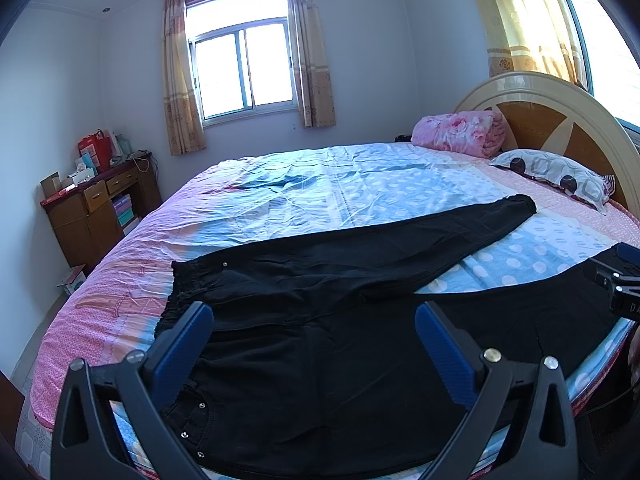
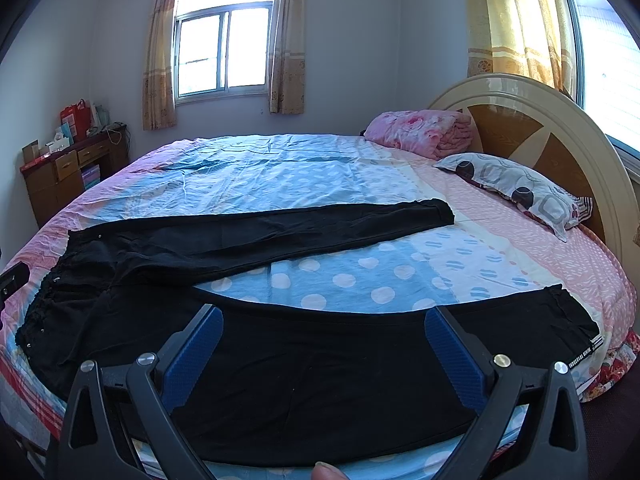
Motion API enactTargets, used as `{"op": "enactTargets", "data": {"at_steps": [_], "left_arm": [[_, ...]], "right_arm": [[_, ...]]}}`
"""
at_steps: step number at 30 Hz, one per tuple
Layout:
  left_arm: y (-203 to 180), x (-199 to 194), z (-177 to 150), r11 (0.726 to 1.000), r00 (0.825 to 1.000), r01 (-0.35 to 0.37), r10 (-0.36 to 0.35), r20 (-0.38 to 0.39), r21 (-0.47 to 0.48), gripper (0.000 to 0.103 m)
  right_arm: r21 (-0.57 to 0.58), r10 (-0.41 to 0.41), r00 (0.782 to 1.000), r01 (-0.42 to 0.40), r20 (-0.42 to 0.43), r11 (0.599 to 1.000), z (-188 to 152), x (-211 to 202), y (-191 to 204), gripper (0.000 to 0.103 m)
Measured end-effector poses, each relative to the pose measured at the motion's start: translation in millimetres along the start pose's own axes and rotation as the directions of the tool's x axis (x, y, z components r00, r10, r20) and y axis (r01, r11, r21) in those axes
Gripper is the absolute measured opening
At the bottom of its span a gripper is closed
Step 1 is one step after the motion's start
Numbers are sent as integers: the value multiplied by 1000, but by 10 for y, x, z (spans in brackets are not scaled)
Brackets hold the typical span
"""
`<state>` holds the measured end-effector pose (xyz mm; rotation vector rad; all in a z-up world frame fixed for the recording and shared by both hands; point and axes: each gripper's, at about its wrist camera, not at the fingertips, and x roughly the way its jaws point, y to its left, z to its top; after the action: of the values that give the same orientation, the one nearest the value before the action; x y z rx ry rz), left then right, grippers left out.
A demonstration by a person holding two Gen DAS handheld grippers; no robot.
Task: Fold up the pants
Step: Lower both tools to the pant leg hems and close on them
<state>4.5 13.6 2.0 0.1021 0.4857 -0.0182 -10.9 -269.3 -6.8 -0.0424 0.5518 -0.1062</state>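
Black pants [image 1: 320,360] [image 2: 280,368] lie spread flat on the bed, waist to the left, legs apart in a V. The far leg [image 2: 280,236] runs toward the pillow; the near leg [image 2: 520,320] lies along the front edge and ends in a labelled cuff [image 2: 580,350]. My left gripper [image 1: 314,320] hovers open over the waist and hip area, blue pads wide apart, nothing between them. Above the near leg's thigh, my right gripper [image 2: 324,320] is also open and holds nothing. The right gripper's body [image 1: 616,280] shows at the right edge of the left wrist view.
The bed [image 2: 360,168] has a pink, blue and white dotted sheet. A patterned pillow [image 2: 516,190], a folded pink blanket [image 2: 420,130] and a curved headboard [image 2: 540,120] sit at the right. A wooden desk [image 2: 64,176] with clutter stands at the left wall. A fingertip [image 2: 328,472] shows at the bottom.
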Motion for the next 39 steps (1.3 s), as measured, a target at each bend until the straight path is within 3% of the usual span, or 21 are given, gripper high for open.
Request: {"op": "enactTargets", "data": {"at_steps": [13,27,32,39], "left_arm": [[5,22,-1,1000,1000,3,-3,-5,-2,103],[25,717,-105,1000,991,-3,3,-136,1,103],[119,991,67,999,988,-22,27,-151,31,103],[700,1660,306,992,973,-116,122,-194,43,103]], "right_arm": [[-1,-1,1000,1,-4,1000,-5,18,-2,102],[44,-60,991,66,-119,997,-16,572,-354,102],[6,-64,992,65,-112,998,221,702,-444,102],[68,-60,995,66,-86,996,911,1129,-1105,102]]}}
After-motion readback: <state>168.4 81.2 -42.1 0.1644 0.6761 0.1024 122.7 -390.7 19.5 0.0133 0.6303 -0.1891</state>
